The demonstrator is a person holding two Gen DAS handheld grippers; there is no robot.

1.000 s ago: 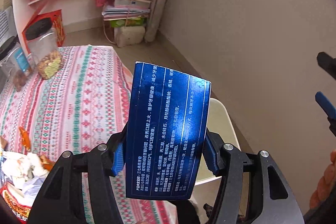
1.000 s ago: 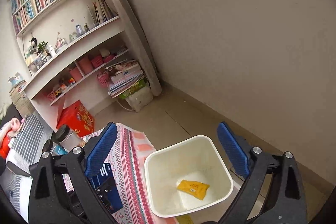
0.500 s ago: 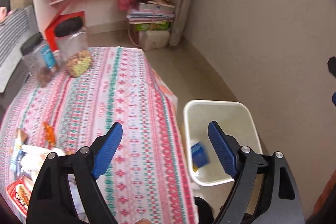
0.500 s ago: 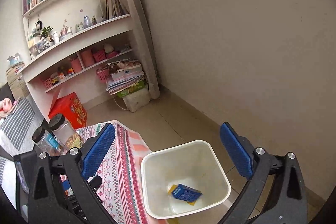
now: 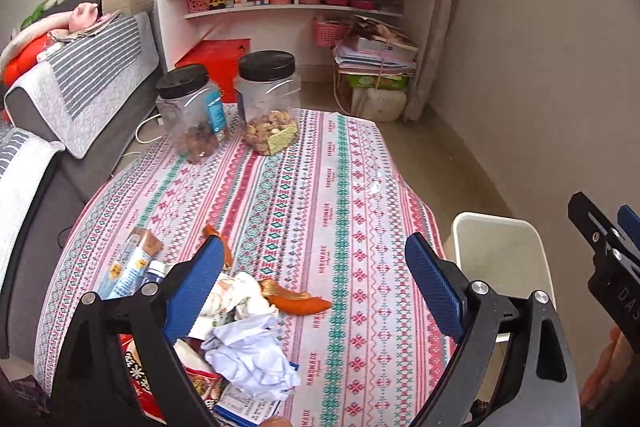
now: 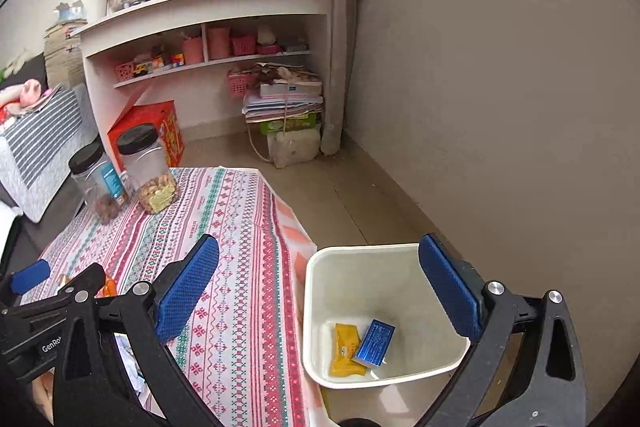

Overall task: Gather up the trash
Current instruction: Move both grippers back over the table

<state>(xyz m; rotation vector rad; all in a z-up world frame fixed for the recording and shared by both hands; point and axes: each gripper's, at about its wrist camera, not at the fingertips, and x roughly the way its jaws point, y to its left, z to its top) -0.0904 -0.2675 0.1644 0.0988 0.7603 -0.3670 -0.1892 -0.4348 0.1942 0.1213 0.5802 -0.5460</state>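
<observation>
Here both tools gape empty, left tool (image 5: 316,291) still widening, bin (image 6: 320,267) beside the table's edge (image 6: 288,247).

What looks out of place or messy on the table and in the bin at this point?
Trash is heaped at the near edge of the table: crumpled white paper, orange peel, wrappers and a small carton. The two jars stand upright, lids on. In the bin, a blue box leans on a yellow packet. Nothing is spilled.

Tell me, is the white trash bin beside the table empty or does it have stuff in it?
Not empty. The white bin holds a yellow packet and a blue box on its bottom; most of it is unfilled.
</observation>
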